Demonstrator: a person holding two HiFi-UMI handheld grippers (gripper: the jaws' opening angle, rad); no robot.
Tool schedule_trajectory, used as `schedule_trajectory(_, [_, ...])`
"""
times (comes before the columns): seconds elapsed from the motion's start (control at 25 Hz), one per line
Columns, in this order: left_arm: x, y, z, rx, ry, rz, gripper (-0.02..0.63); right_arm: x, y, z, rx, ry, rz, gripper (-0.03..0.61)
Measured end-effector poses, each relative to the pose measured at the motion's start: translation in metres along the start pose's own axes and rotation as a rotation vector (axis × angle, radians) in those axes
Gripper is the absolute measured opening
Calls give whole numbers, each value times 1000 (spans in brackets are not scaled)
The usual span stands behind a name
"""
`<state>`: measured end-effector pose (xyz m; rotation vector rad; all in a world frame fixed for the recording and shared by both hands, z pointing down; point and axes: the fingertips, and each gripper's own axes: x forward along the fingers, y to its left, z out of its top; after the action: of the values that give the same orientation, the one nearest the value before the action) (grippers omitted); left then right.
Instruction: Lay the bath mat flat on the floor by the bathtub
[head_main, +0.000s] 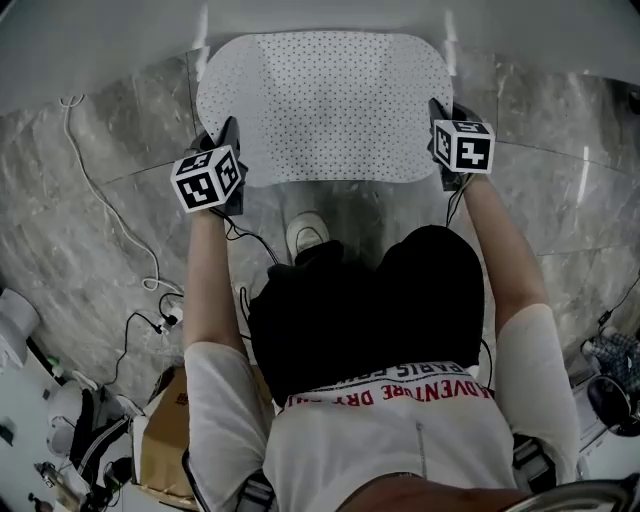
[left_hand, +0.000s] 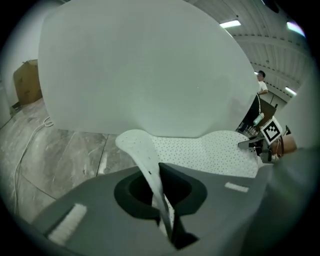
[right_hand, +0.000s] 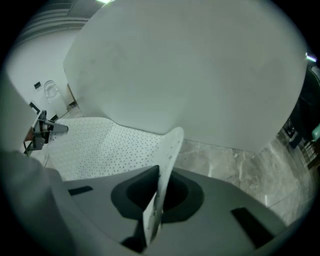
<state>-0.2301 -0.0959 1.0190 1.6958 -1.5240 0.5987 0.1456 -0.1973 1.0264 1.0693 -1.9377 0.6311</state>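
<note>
By the bathtub, left tongs and right tongs clamp the bath mat.

1. White cable: lies in loose loops at the left of the head view and runs down to a junction with a black lead.
2. Cardboard box: brown, lower left, partly covered.
3. Second box sighting: far left of the left gripper view; cannot tell whether it is the same box.
4. Clutter: lower-left corner, items too small to identify.
5. White shoe: toe points up the frame.
6. Bystander: white top, right background.
7. Ceiling strip lights: lit.
</note>
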Motion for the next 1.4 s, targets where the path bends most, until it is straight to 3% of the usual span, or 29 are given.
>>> schedule_trajectory(0.16, [16,27,-30,-76,42,49,18,18,-13,-16,-27,46,-28,15])
schedule_trajectory(0.32, [29,54,-47,-47,69,121,19,35,-24,-32,-43,99,-49,17])
schedule_trajectory(0.36, [32,59,-48,-48,68,126,47,38,-26,-35,-42,104,-54,17])
schedule_trajectory(0.44, [37,67,-48,-61,60,141,227,42,-30,-41,-24,112,-71,19])
schedule_trajectory(0.48, [38,72,-49,-67,57,161,274,43,-33,-45,-8,117,-85,71])
schedule_trajectory(0.52, [37,78,-50,-70,54,190,316,45,-36,-49,8,123,-100,178])
schedule_trajectory(0.56, [35,85,-50,-72,44,224,353,46,-39,-54,22,128,-115,221])
schedule_trajectory(0.68, [26,96,-45,-82,-15,297,418,43,-53,-57,39,117,-185,255])
schedule_trajectory(0.84, [24,84,-37,-106,-20,265,422,33,-51,-40,29,55,-185,270])
schedule_trajectory(1.0, [26,55,-21,-85,-1,186,400,28,-30,-29,10,46,-115,270])
schedule_trajectory(1.04, [24,48,-16,-69,0,178,332,26,-26,-26,12,47,-103,265])
schedule_trajectory(1.08, [22,42,-9,-53,-4,177,205,23,-23,-22,13,47,-99,227])
schedule_trajectory(1.12, [18,35,-2,-39,-11,172,121,19,-20,-17,12,42,-102,190])
schedule_trajectory(1.2, [9,19,11,-23,-24,135,15,7,-14,-4,11,19,-108,109])
schedule_trajectory(1.24, [4,9,17,-15,-26,105,12,0,-10,4,15,2,-108,57])
schedule_trajectory(1.32, [-9,-13,28,4,-25,47,11,-19,-1,22,21,-40,-108,17])
schedule_trajectory(1.4, [-30,-34,44,19,-30,16,11,-43,12,45,8,-91,-94,11])
